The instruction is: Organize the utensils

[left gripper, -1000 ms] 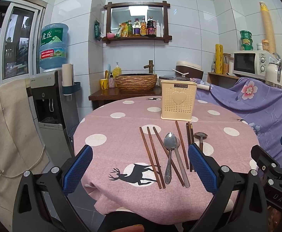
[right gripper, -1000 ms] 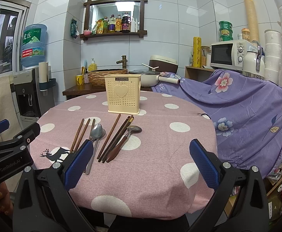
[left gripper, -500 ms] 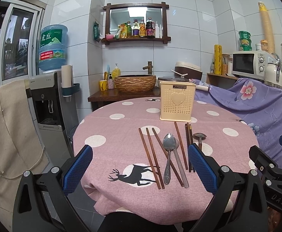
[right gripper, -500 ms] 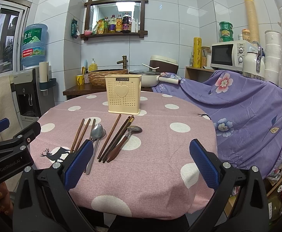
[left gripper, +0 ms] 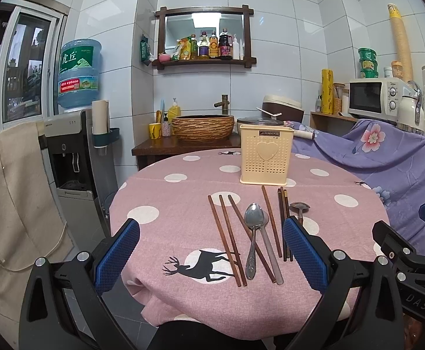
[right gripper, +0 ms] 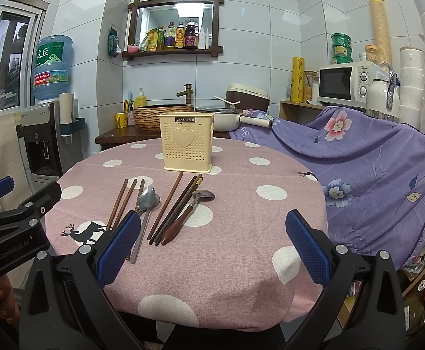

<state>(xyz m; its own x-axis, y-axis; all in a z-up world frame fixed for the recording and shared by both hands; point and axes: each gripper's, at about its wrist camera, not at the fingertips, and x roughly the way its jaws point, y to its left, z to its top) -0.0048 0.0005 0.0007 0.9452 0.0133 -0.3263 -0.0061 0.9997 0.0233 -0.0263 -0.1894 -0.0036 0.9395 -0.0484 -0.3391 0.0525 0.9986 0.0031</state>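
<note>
The left gripper [left gripper: 211,252] hangs at the near edge of the desk [left gripper: 183,192], its blue-padded fingers [left gripper: 117,255] spread wide and holding nothing; between them in its view lie the loose utensils. The right gripper [right gripper: 212,245] is likewise spread and empty, poised just to the right of the left one, with the near ends of the utensils at its left finger [right gripper: 119,246]. Both seem held back and apart so that either can drop onto a piece from above; nothing has been lifted yet. Outward from the grippers, the utensils lie flat on the pink dotted cloth, roughly parallel and pointing toward the far side: three brown chopsticks [left gripper: 227,239] on the left, one of them slanting under a steel spoon [left gripper: 253,233] which overlaps a second long-handled spoon [left gripper: 269,248], then a single chopstick [left gripper: 270,218], a tight bundle of dark chopsticks [left gripper: 283,221], and a small wooden-handled ladle [right gripper: 190,210] on the right. Beyond them, near the middle of the desk, stands the cream perforated holder [left gripper: 266,154], upright and apparently empty, probably where the pieces are meant to go. Their handles face the grippers, which should ease a grasp near the ends, though the flat, overlapping pieces may prove awkward to pinch cleanly.
</note>
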